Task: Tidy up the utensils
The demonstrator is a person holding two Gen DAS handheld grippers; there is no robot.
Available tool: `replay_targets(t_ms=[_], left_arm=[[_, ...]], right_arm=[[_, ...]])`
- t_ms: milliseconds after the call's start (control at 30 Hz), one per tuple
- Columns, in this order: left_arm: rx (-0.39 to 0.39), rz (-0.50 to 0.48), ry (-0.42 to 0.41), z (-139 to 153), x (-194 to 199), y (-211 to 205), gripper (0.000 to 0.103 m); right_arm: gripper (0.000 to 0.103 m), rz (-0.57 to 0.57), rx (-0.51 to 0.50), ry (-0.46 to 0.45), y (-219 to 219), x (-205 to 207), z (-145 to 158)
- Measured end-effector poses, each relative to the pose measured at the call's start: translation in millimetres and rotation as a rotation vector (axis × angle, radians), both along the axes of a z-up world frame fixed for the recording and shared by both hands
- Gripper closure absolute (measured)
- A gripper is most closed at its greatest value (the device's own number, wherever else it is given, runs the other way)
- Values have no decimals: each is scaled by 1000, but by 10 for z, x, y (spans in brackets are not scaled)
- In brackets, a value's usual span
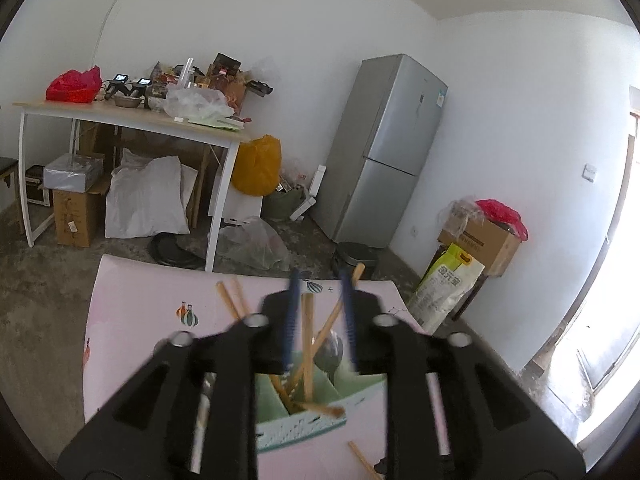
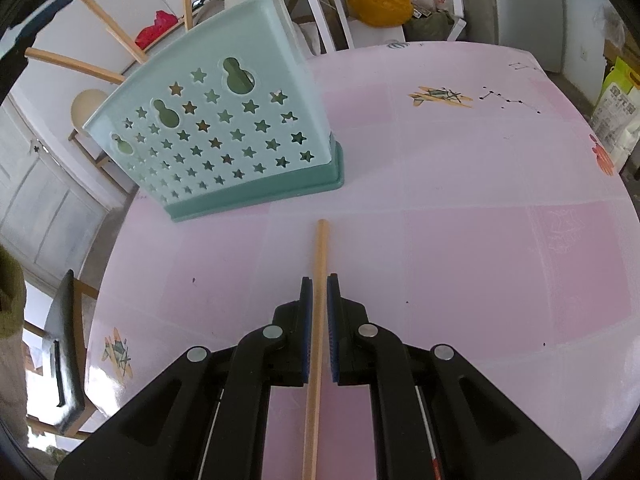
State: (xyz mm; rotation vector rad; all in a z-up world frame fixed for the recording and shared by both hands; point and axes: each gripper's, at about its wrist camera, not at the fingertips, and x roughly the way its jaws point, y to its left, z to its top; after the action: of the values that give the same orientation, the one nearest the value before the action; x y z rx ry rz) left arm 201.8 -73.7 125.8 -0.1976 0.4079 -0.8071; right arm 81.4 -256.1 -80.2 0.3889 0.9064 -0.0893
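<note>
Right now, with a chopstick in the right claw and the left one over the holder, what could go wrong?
1. The left claw is open among leaning chopsticks in the holder; pulling away could snag one and flick it out.
2. The right claw grips its chopstick well back from the tip, so the tip may swing and miss a compartment.
3. The holder looks light; a knock could tip it.
</note>
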Motion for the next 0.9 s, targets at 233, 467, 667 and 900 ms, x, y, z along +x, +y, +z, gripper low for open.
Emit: replay_targets(t_ms=[233, 467, 667, 900], left_arm=[[19, 33, -30, -78, -343, 333, 59], [179, 56, 17, -499, -666, 580, 36], [464, 131, 191, -1304, -620, 555, 33], [601, 128, 300, -1894, -584, 513, 33]], right_arm=[[95, 13, -11, -1, 26, 19, 33], [94, 65, -76, 18, 103, 141, 98], [94, 90, -154, 60, 217, 256, 36], [99, 64, -181, 83, 237, 258, 2]])
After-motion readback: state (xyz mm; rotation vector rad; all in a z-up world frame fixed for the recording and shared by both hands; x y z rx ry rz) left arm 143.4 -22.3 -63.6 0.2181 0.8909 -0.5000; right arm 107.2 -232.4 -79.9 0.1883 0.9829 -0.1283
